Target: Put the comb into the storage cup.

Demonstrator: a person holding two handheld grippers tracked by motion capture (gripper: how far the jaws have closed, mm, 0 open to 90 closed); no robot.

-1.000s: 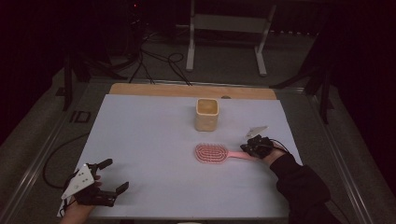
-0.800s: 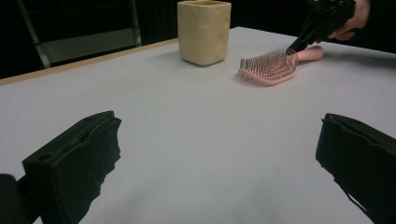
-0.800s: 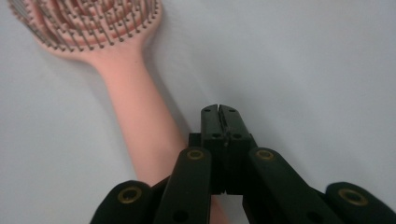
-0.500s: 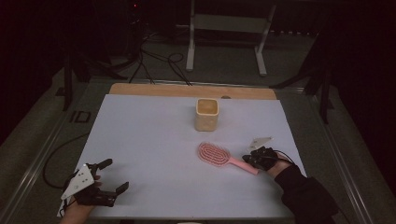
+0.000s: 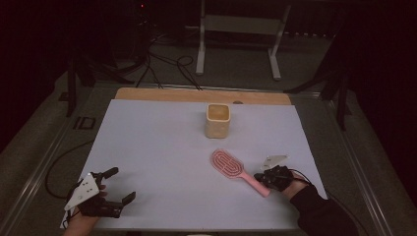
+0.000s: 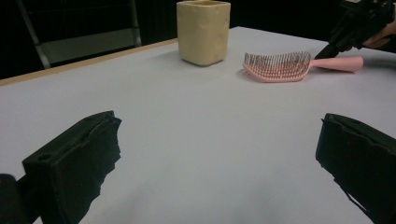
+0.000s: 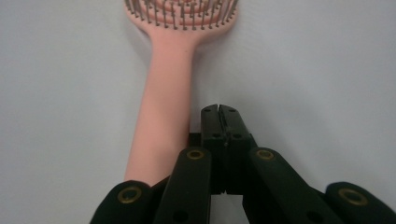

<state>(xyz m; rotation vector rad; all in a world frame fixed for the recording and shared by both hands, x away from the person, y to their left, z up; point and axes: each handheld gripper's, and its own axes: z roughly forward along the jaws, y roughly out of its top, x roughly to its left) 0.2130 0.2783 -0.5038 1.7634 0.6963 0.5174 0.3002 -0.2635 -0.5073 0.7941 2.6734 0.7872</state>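
Right gripper view: smooth pink hairbrush [image 7: 163, 116] beside closed jaws.

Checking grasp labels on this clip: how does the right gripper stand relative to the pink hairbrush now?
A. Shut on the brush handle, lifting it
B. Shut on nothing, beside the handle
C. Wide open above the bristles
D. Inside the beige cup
B: in the right gripper view the right gripper has its jaws pressed together with nothing between them, and the hairbrush handle lies alongside on the table.
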